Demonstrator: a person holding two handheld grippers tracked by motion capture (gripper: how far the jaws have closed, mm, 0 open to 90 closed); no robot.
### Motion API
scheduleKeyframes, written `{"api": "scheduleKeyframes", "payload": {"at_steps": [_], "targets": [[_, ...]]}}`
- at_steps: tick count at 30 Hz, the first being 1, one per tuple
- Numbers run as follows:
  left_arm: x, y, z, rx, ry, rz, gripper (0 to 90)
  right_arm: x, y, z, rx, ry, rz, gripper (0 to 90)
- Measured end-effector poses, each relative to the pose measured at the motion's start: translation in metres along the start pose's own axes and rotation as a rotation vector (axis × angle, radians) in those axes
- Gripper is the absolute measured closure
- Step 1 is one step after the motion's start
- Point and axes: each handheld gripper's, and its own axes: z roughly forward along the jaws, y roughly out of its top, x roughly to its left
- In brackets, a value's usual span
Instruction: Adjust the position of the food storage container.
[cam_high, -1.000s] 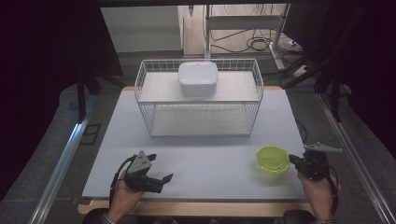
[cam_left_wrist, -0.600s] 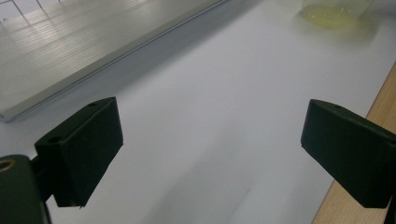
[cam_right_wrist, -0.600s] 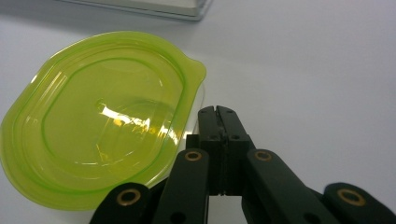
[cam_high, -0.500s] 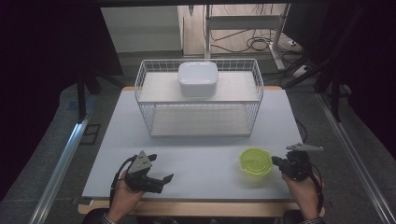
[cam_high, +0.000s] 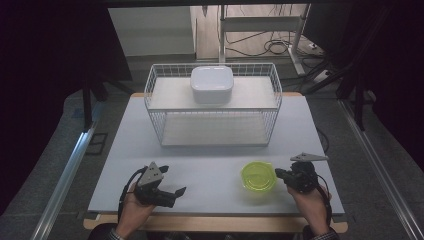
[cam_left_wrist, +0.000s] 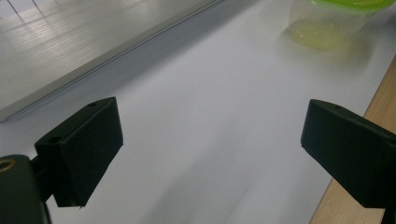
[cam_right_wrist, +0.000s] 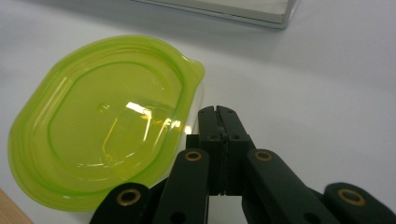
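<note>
While my closed right gripper is pushing the green-lidded container sideways, my open left gripper is waiting, nothing grasped yet.

The right tool rises from the bottom of the view with its two black jaws pressed flat together, and nothing is between them. Their tips are just beside the right rim of a green lid, which sits on a clear container; whether they touch the rim I cannot tell. The lid is oval, translucent and shiny, with a small tab near the jaw tips. The container stands on the white table. A pale flat board lies farther back on the table. A bit of the table's wooden edge shows near the container.
</note>
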Motion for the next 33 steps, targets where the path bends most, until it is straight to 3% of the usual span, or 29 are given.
{"api": "scheduleKeyframes", "payload": {"at_steps": [6,17,33], "targets": [[0.000,0.000,-0.001,-0.002,0.003,-0.004,5.3,-0.003,-0.010,-0.007,0.016,-0.022,0.011,89.5],[0.000,0.000,0.000,0.006,0.003,-0.001,5.2,0.017,-0.016,0.005,0.077,0.023,-0.032,89.4],[-0.002,0.000,0.003,0.017,0.004,0.005,5.2,0.037,-0.004,0.034,0.092,0.150,-0.026,89.3]]}}
